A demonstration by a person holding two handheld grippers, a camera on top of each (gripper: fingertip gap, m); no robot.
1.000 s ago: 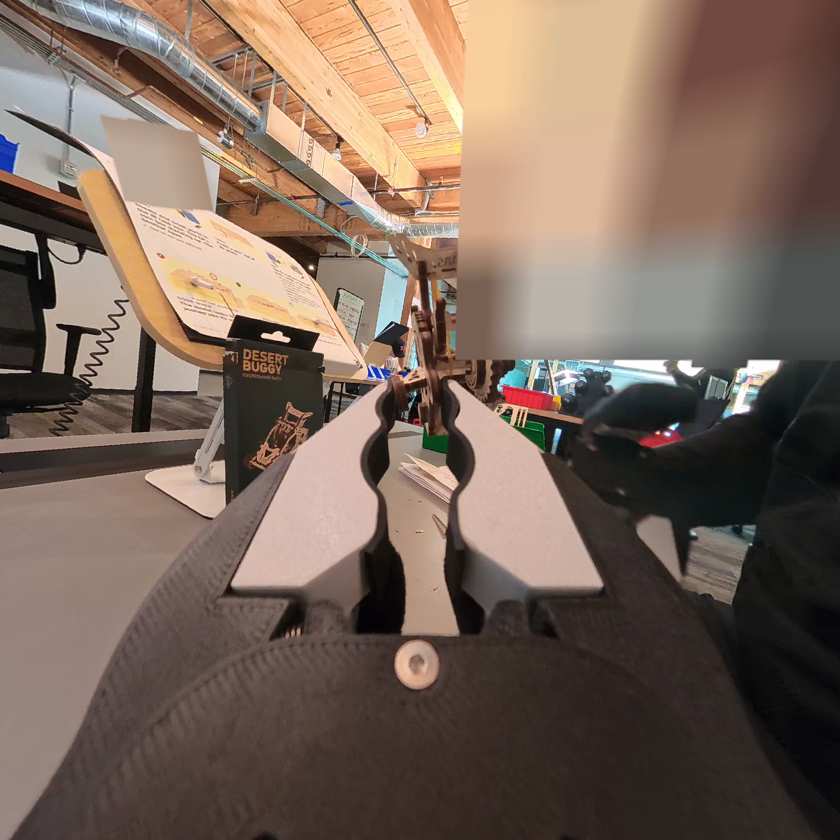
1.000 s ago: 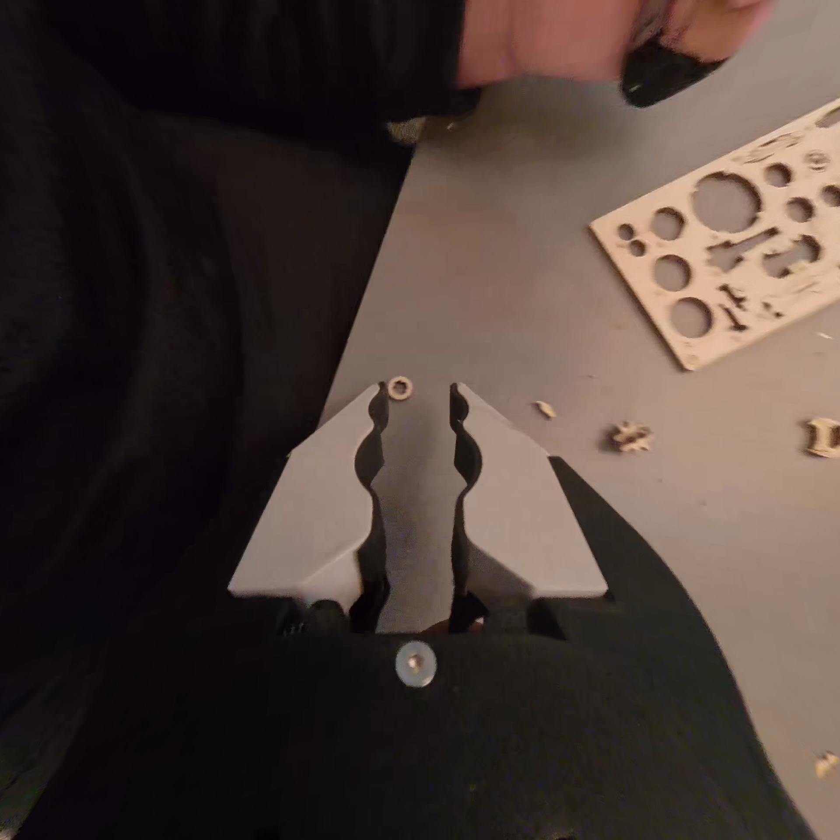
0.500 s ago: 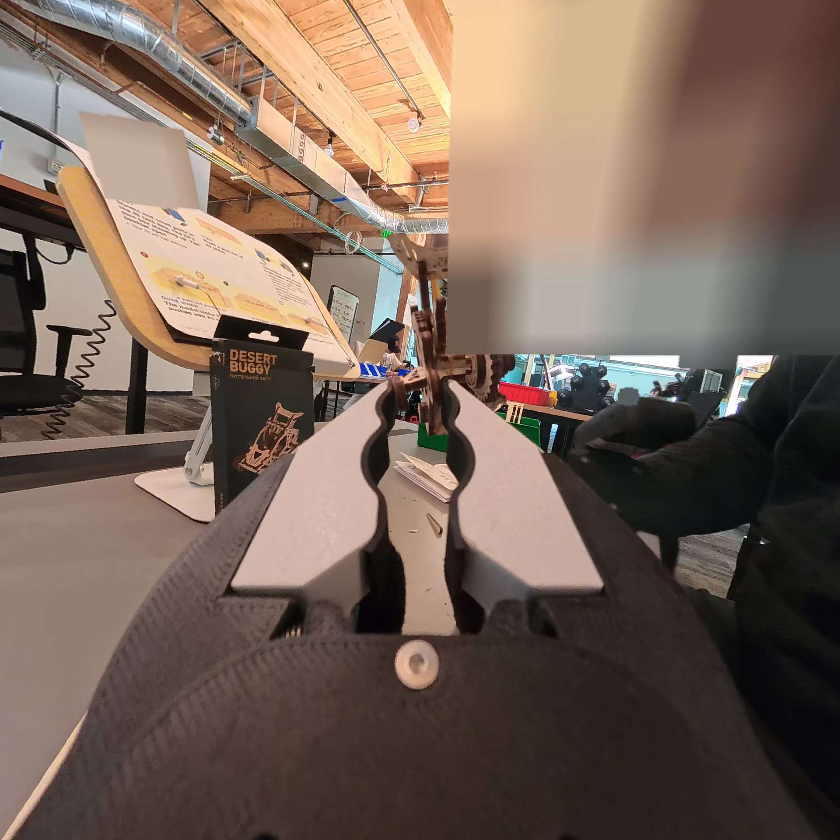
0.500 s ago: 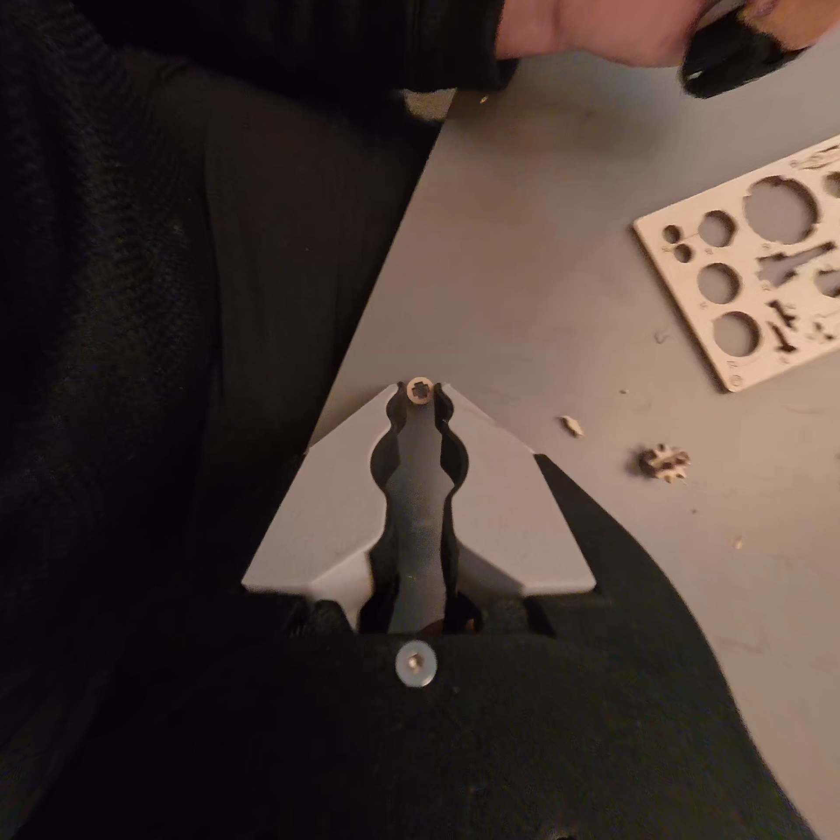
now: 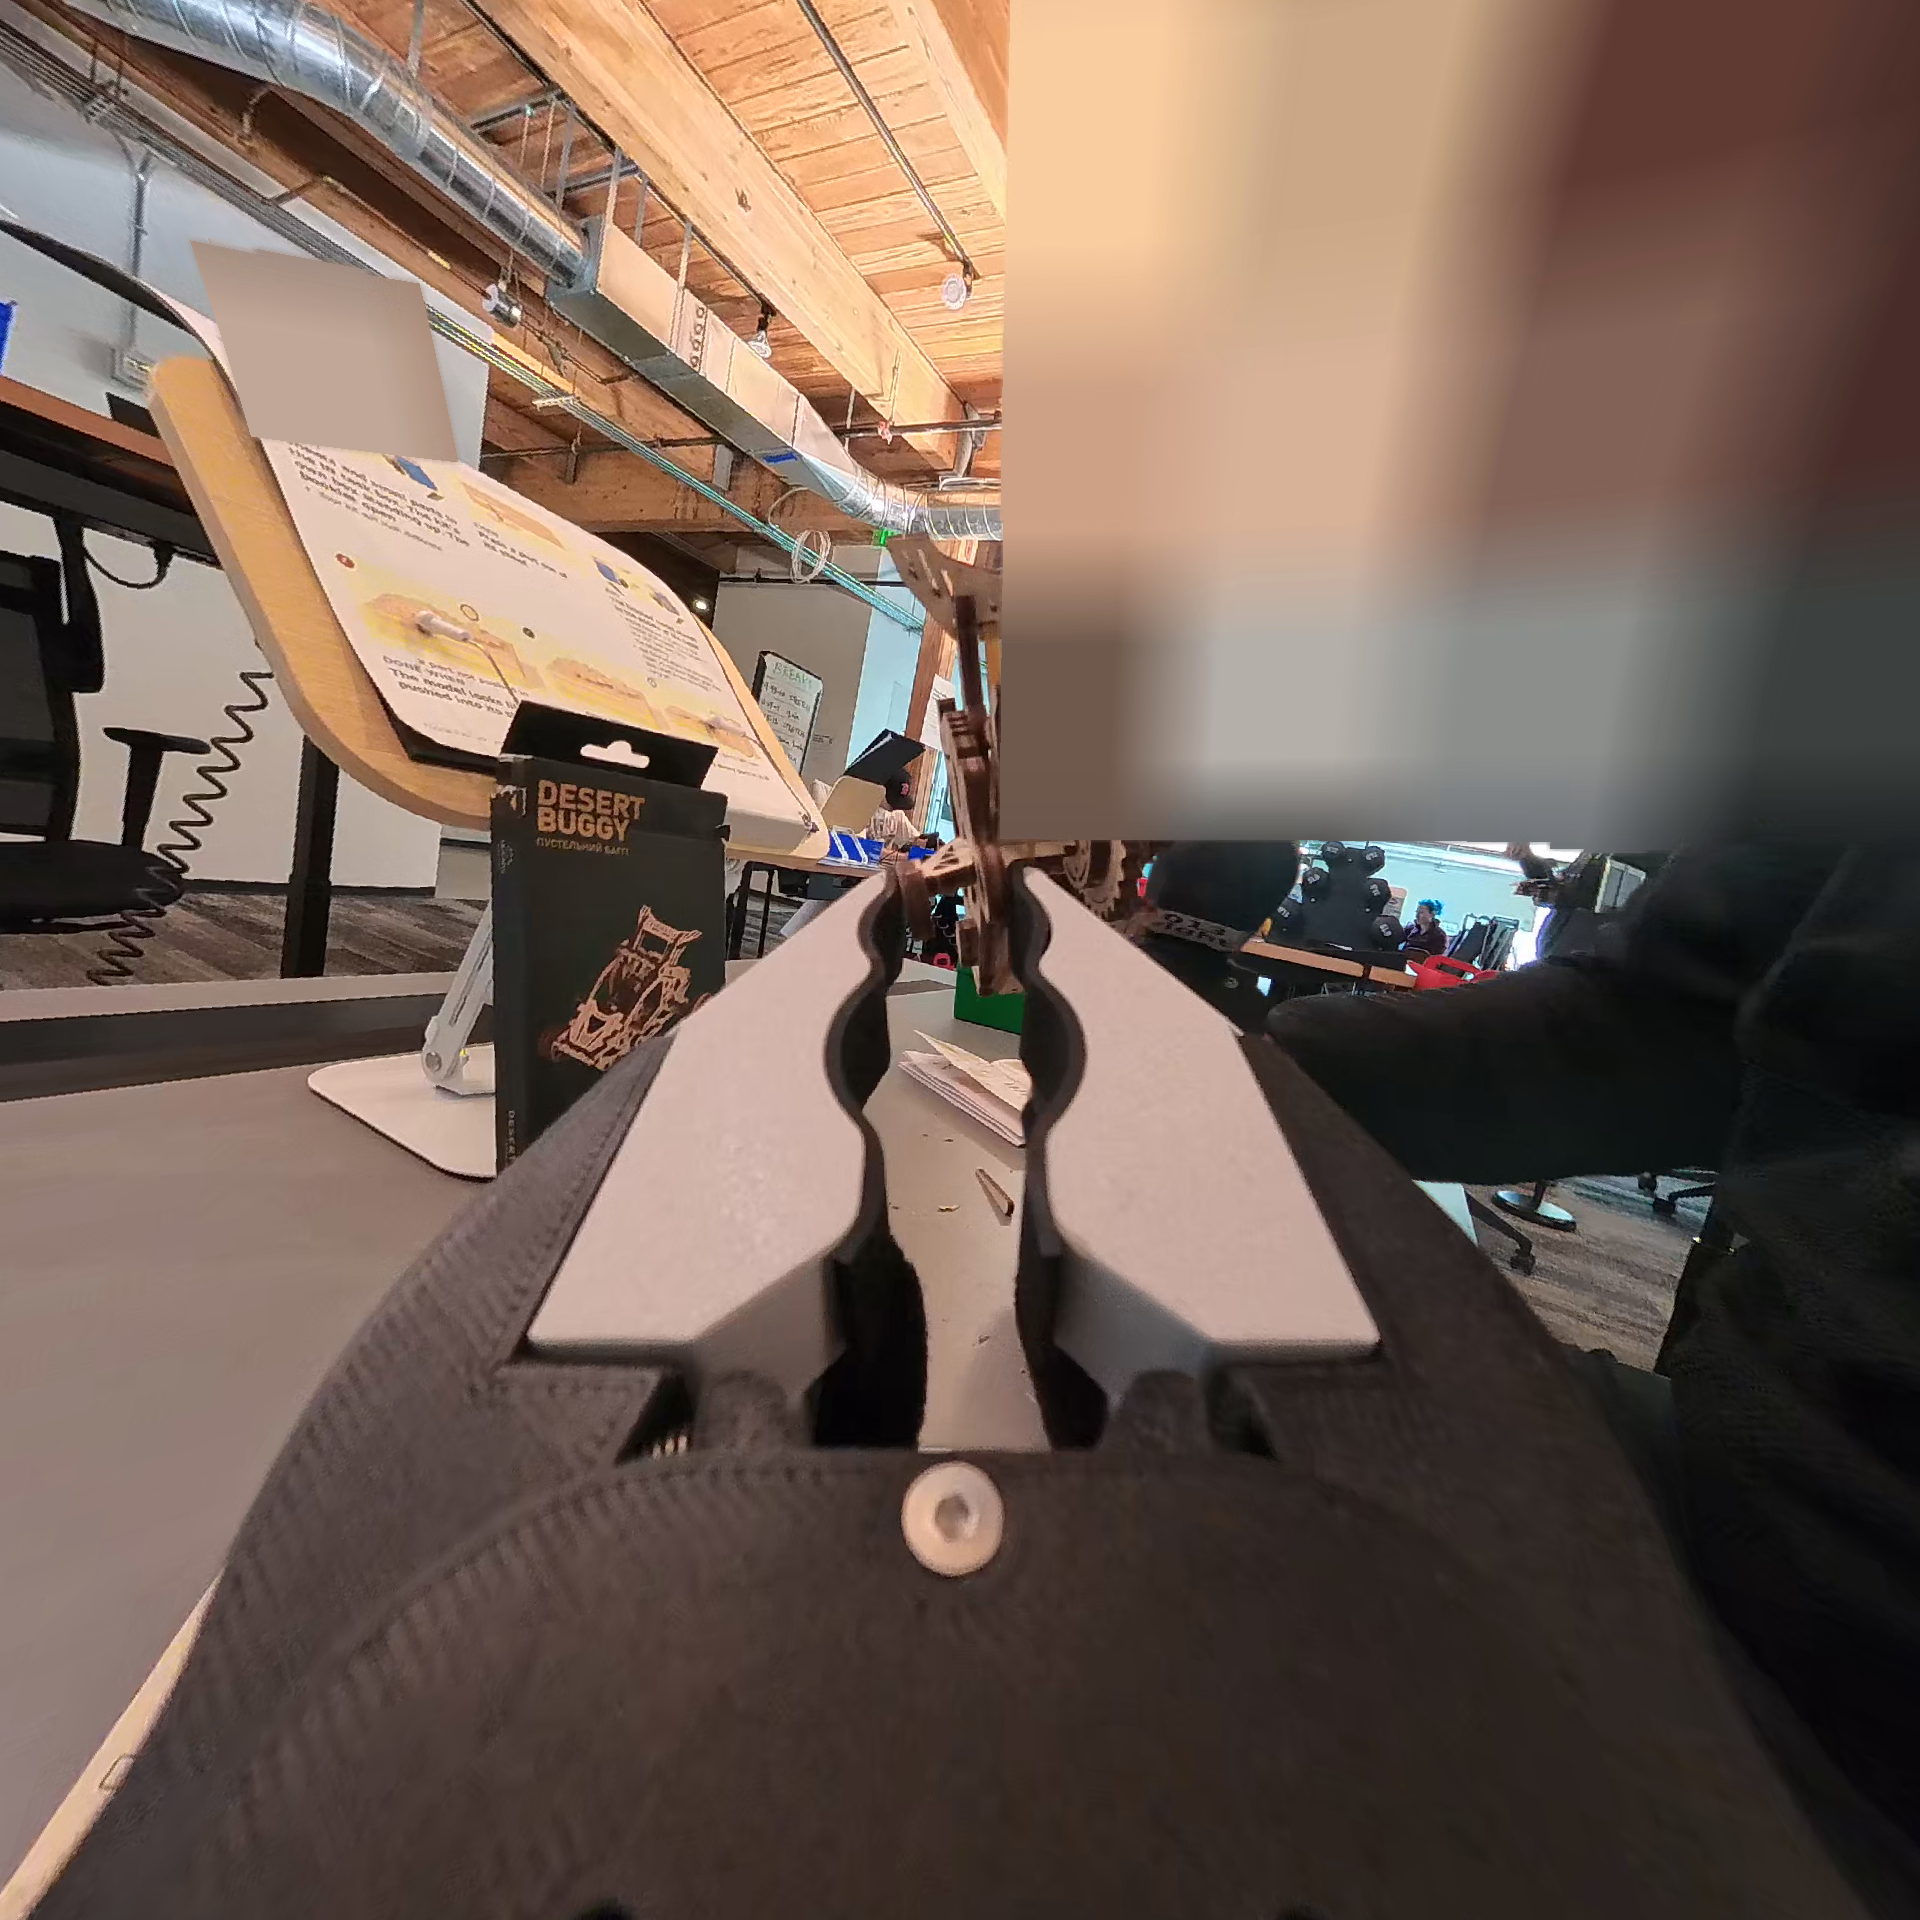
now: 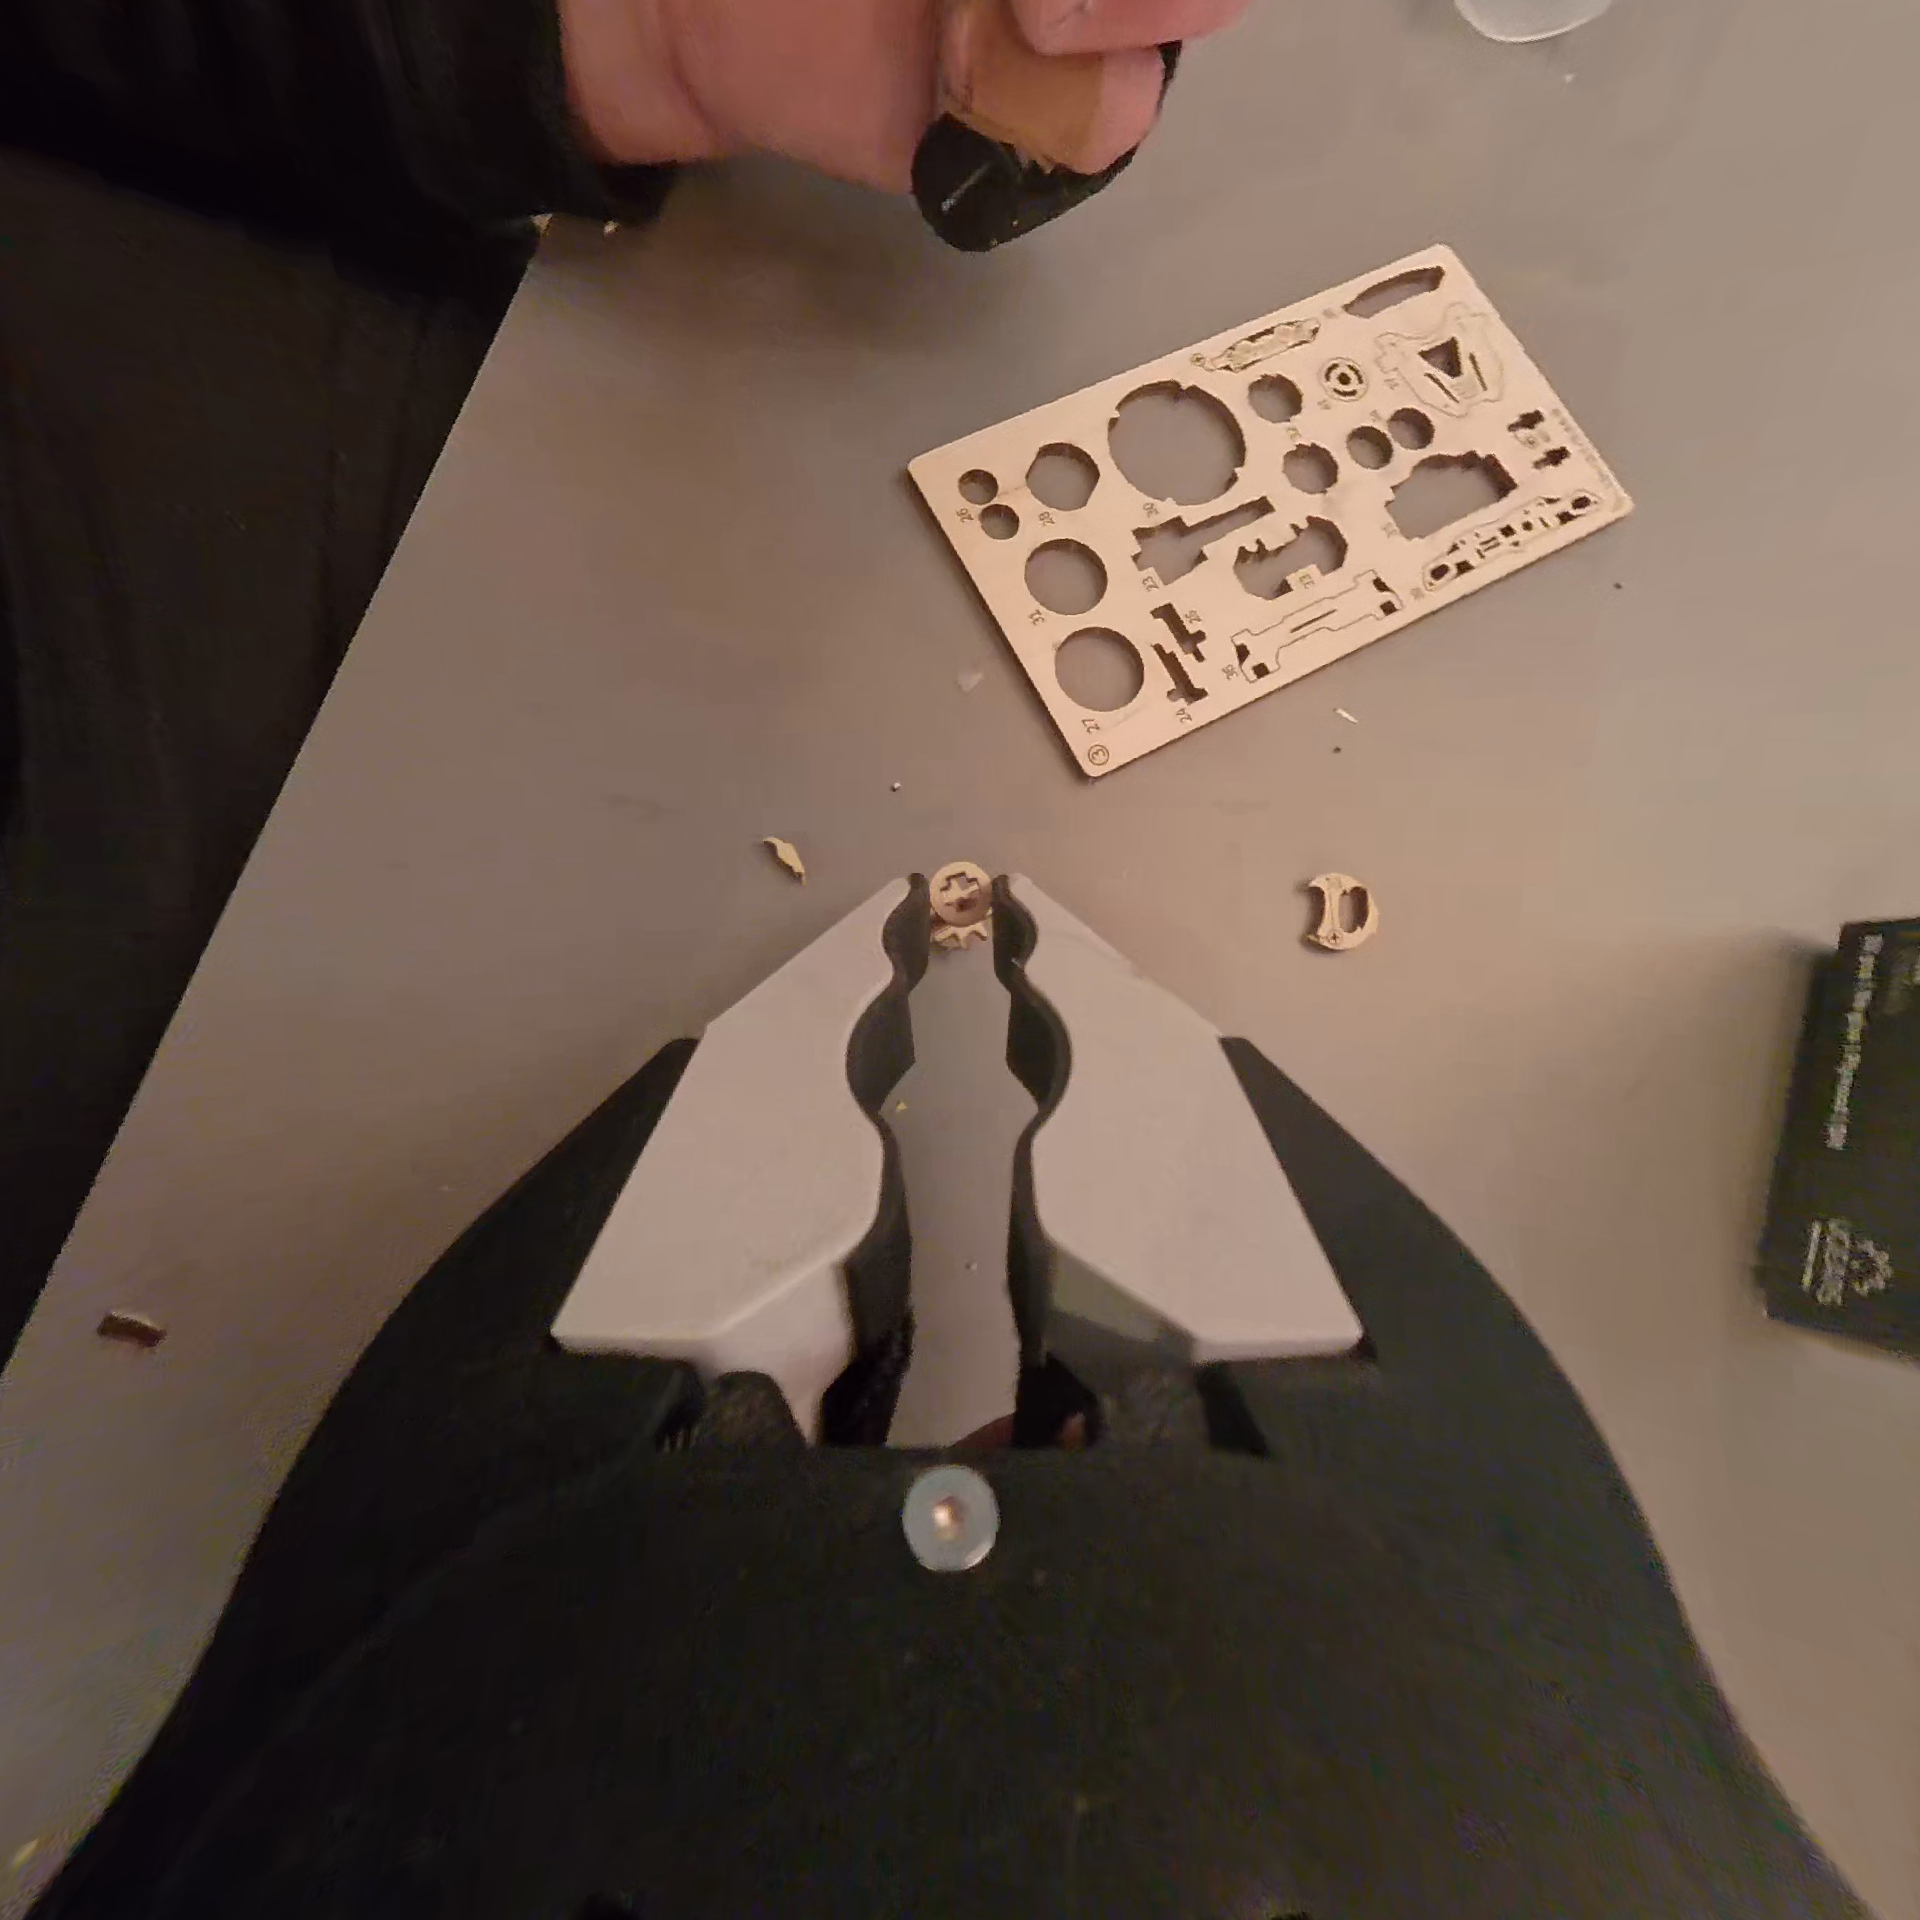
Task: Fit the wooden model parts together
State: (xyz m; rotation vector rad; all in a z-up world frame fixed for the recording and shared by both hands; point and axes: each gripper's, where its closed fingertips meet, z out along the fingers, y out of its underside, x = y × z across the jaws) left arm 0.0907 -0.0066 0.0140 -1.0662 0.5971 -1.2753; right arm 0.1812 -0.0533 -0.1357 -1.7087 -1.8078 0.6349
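Observation:
My left gripper (image 5: 961,894) is shut on a brown wooden model assembly (image 5: 971,831) with gears and holds it up above the grey table (image 5: 208,1195); its upper part is hidden by a blurred patch. My right gripper (image 6: 958,894) is shut on a small round wooden washer (image 6: 958,894) with a cross-shaped hole, held above the table (image 6: 623,727). A small toothed wooden piece (image 6: 954,938) shows just under the washer. A punched-out wooden parts sheet (image 6: 1268,509) lies ahead of it. A curved wooden piece (image 6: 1340,914) lies to the right.
A dark model box (image 5: 608,935) stands beside a stand with an instruction sheet (image 5: 468,613). Folded papers (image 5: 971,1075) lie behind the left fingers. A hand (image 6: 831,83) with a dark handle is at the top. A dark booklet (image 6: 1839,1132) lies at right. Wood chips are scattered. Left tips to right tips: about 20 cm.
My right gripper closed on the washer near the table edge, lifted it and moved away from the edge toward the parts sheet. My left gripper shifted slightly while holding the assembly.

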